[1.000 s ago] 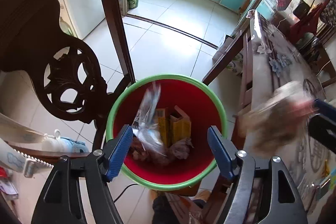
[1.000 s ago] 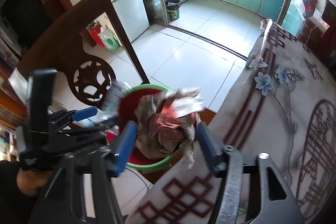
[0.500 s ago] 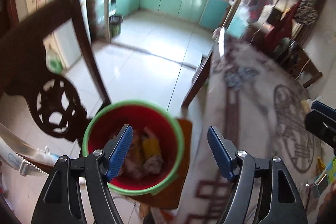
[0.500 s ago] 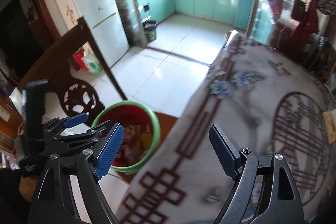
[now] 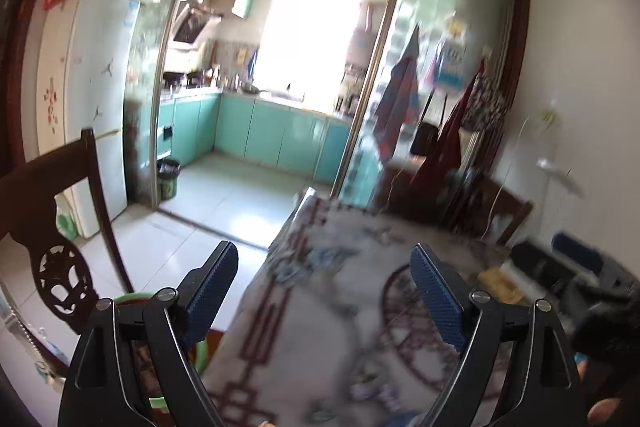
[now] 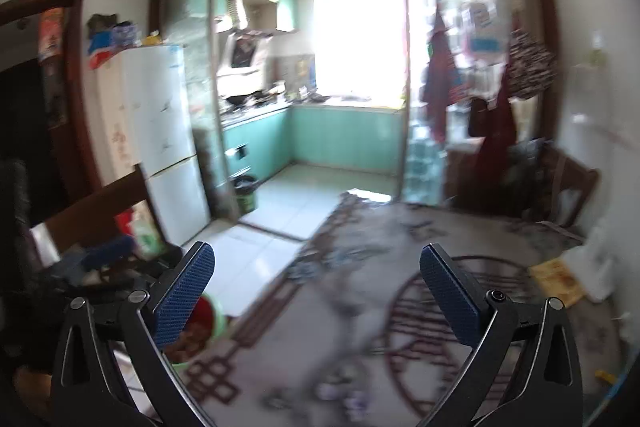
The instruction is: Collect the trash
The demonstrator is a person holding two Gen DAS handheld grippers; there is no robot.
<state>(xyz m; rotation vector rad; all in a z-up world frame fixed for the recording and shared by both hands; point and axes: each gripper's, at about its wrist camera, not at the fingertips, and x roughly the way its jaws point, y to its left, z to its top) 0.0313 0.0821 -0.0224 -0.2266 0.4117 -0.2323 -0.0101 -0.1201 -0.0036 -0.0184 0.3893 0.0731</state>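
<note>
The red bin with a green rim (image 5: 200, 351) stands low at the left of the table, half hidden behind my left gripper's finger; the right wrist view shows the bin (image 6: 210, 323) with trash inside. My left gripper (image 5: 324, 291) hangs over the patterned tablecloth (image 5: 320, 327), jaws opening, nothing between them. My right gripper (image 6: 316, 295) is over the same cloth (image 6: 340, 327), jaws opening wide and empty. A yellow wrapper (image 6: 556, 279) lies at the table's far right, also seen in the left view as a yellow wrapper (image 5: 496, 283). Everything is motion-blurred.
A dark carved wooden chair (image 5: 60, 227) stands left of the bin. A white fridge (image 6: 160, 123) and the teal kitchen lie beyond. A white object (image 6: 600, 267) sits beside the wrapper. Another chair (image 6: 568, 187) stands at the table's far side.
A second ago both grippers were over the bin, the left with a clear wrapper, the right with crumpled paper. Both are empty now, lifted, tilted up toward the table, jaws wider.
</note>
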